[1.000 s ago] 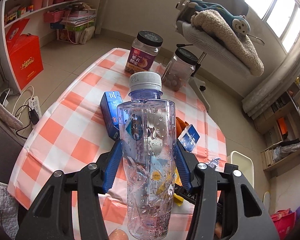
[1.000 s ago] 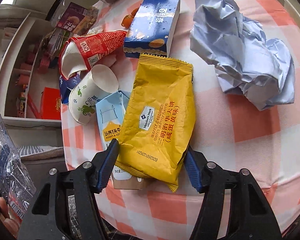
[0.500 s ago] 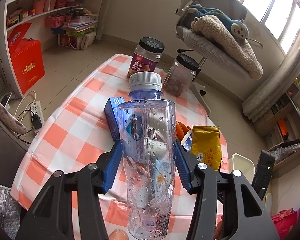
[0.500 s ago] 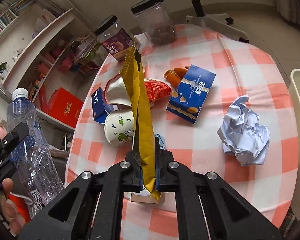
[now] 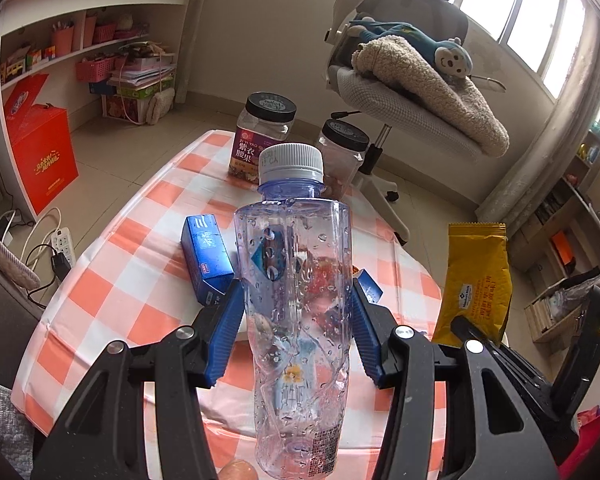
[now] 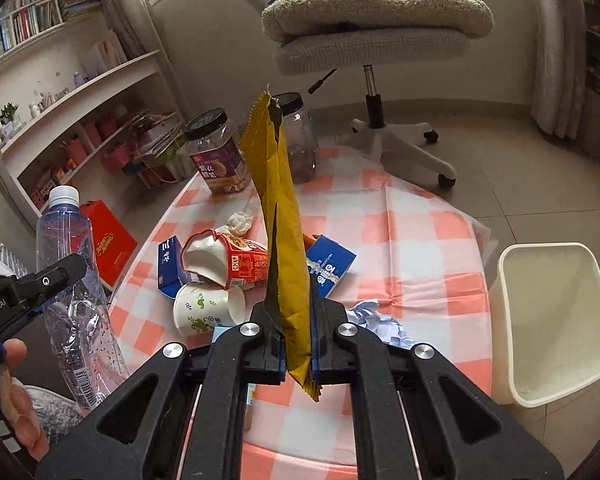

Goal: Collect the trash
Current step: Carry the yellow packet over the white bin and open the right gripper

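The right gripper (image 6: 296,354), which a second earlier straddled the flat yellow foil snack wrapper (image 6: 284,240) on the orange-checked tablecloth (image 6: 412,240), had clamped it edge-on and lifted it clear of the litter. The left gripper (image 5: 296,320) stayed clenched on the crumpled clear plastic water bottle (image 5: 296,300). Both pieces looked ready for the white plastic bin (image 6: 556,324) beside the table.

The bottle (image 5: 298,304) is clear glossy plastic, dented and beaded with droplets, its white cap (image 5: 291,162) ribbed. The yellow wrapper (image 6: 286,240) looks like smooth, faintly shiny foil. At four o'clock, the bin (image 6: 556,320) is matt cream plastic. The checked tablecloth (image 6: 412,236) shows creases.
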Action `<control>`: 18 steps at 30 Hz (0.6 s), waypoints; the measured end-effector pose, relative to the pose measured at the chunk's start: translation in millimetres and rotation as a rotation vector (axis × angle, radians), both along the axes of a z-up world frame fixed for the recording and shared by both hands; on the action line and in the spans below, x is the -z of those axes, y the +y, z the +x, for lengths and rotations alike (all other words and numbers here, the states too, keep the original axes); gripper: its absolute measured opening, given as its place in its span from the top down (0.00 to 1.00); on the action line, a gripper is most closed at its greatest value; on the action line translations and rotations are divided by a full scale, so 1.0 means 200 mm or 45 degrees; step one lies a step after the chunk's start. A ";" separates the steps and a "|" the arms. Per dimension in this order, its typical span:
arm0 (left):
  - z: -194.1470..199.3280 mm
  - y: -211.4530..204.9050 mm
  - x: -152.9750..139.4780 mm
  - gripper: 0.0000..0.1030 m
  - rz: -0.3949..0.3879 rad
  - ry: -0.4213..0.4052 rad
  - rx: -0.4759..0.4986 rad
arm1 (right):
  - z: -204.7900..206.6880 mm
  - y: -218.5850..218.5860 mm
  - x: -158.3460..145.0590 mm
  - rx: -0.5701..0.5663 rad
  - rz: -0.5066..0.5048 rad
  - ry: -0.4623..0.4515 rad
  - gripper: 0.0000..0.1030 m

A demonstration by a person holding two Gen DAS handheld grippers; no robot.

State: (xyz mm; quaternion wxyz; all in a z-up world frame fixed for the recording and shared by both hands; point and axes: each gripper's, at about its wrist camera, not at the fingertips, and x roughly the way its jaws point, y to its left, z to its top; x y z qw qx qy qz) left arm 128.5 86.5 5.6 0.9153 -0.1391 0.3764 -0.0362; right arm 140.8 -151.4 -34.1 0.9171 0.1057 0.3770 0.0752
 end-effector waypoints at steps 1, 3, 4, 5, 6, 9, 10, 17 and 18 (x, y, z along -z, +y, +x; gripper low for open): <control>0.00 -0.02 0.00 0.50 0.003 -0.004 0.007 | -0.01 -0.03 -0.01 0.016 -0.013 -0.010 0.93; 0.01 -0.06 0.00 0.50 0.006 -0.013 0.023 | -0.02 -0.10 -0.03 0.051 -0.036 -0.029 0.93; 0.01 -0.08 0.00 0.50 0.008 -0.016 0.032 | -0.03 -0.14 -0.04 0.071 -0.047 -0.038 0.93; 0.01 -0.10 0.00 0.50 0.009 -0.018 0.040 | -0.03 -0.18 -0.05 0.091 -0.055 -0.045 0.93; 0.02 -0.12 0.01 0.50 0.010 -0.018 0.049 | -0.03 -0.22 -0.05 0.111 -0.060 -0.050 0.93; 0.03 -0.18 0.02 0.50 0.012 -0.010 0.078 | -0.04 -0.34 -0.07 0.175 -0.086 -0.058 0.93; 0.03 -0.20 0.03 0.50 0.012 -0.006 0.085 | -0.05 -0.37 -0.07 0.195 -0.097 -0.060 0.93; 0.06 -0.33 0.07 0.50 0.020 0.013 0.128 | -0.07 -0.62 -0.05 0.339 -0.200 -0.025 0.93; 0.07 -0.35 0.07 0.50 0.022 0.014 0.135 | -0.07 -0.65 -0.03 0.361 -0.215 -0.013 0.93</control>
